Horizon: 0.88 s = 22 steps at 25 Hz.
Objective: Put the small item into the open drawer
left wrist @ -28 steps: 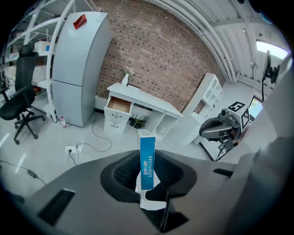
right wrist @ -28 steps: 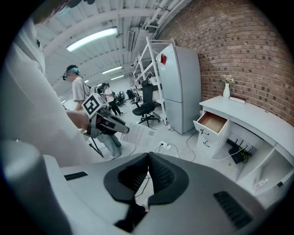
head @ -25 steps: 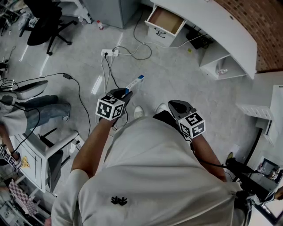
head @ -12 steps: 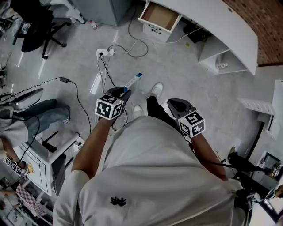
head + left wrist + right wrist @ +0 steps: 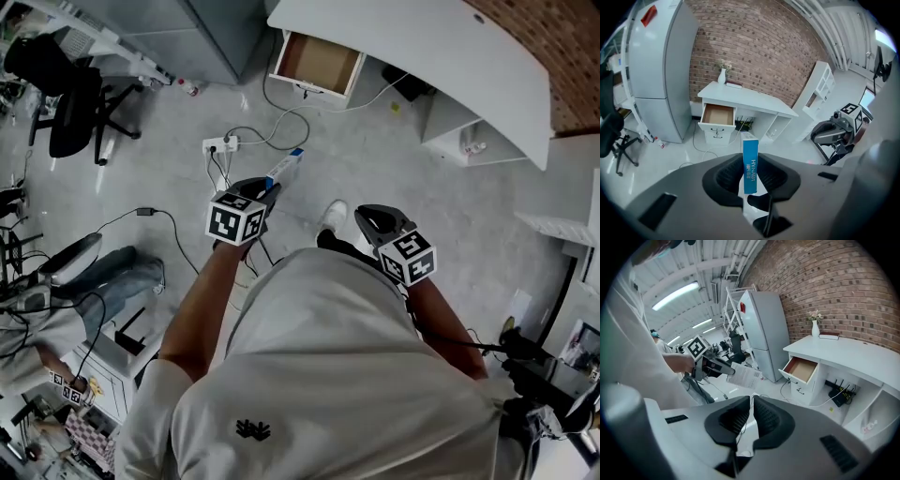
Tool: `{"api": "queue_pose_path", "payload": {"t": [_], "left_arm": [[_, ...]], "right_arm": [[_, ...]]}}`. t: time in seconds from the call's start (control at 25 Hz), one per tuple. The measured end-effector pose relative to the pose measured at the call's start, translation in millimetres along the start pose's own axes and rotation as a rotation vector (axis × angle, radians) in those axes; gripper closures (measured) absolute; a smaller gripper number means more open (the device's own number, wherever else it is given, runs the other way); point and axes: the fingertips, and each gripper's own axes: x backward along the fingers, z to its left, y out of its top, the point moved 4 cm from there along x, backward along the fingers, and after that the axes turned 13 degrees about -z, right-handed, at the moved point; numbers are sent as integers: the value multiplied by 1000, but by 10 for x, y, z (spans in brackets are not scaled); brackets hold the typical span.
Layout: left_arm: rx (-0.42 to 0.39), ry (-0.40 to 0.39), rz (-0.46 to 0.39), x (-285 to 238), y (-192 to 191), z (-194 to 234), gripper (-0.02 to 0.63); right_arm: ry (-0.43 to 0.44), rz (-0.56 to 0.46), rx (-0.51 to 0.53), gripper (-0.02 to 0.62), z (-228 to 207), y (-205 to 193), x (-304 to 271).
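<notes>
My left gripper [image 5: 269,194] is clamped on the small box [image 5: 287,170], whose long axis points up the frame. The open drawer [image 5: 319,62] lies ahead at upper centre, under the table [image 5: 422,56], well apart. My right gripper [image 5: 372,221] is empty, jaws nearly together. The left is nearer.

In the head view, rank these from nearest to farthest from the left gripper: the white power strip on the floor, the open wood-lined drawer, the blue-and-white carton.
1. The blue-and-white carton: clamped in the left gripper itself, sticking out ahead.
2. The white power strip: on the floor, ahead and slightly left.
3. The open wood-lined drawer: under the white desk, farthest ahead.
</notes>
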Motion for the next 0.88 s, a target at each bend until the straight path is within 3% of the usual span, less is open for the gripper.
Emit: {"api": "queue_pose_path", "payload": {"t": [0.32,0.6,0.88], "left_arm": [[-35,17,47,-1179,778,212,508],[-85,27,114,-2132,1302,557,506],[-148,23,209,-3059,1642,1000,508]], "right_arm": [[-86,13,-25,551,-1198,216,103],[-158,-4,-112,551,-1686,324,52],[-318,-51,-198,551,-2123,638,6]]}}
